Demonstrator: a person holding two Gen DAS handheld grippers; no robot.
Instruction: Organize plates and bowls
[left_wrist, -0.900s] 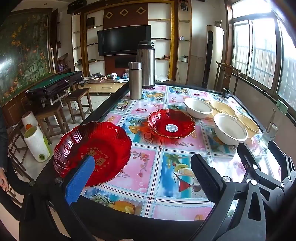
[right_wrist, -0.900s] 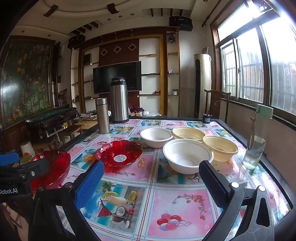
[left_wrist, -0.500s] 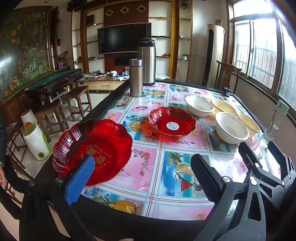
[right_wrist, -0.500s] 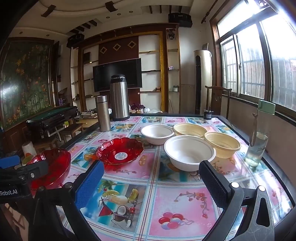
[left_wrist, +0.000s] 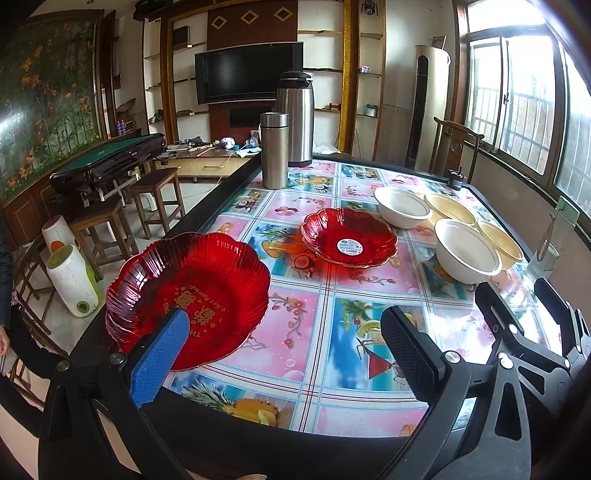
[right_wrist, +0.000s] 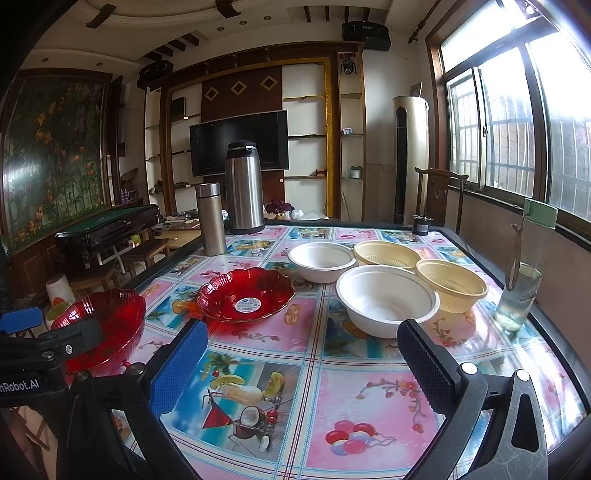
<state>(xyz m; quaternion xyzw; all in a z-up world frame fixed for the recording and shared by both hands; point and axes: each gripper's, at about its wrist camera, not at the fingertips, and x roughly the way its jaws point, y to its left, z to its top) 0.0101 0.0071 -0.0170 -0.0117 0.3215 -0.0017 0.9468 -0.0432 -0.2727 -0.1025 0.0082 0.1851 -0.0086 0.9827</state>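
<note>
Beside the spread left gripper (left_wrist: 284, 350), seemingly touching its blue pad, red plate (left_wrist: 188, 295); right gripper (right_wrist: 306, 363) spread.

"Get Married" – red plate (left_wrist: 192, 291); "nRobot.AI" – left gripper (right_wrist: 22, 384)

The left tongs (left_wrist: 284, 354) hang with jaws spread wide, blue pad to the left and black pad to the right. The right tongs (right_wrist: 303, 363) are level and equally wide apart, gripping nothing.
</note>
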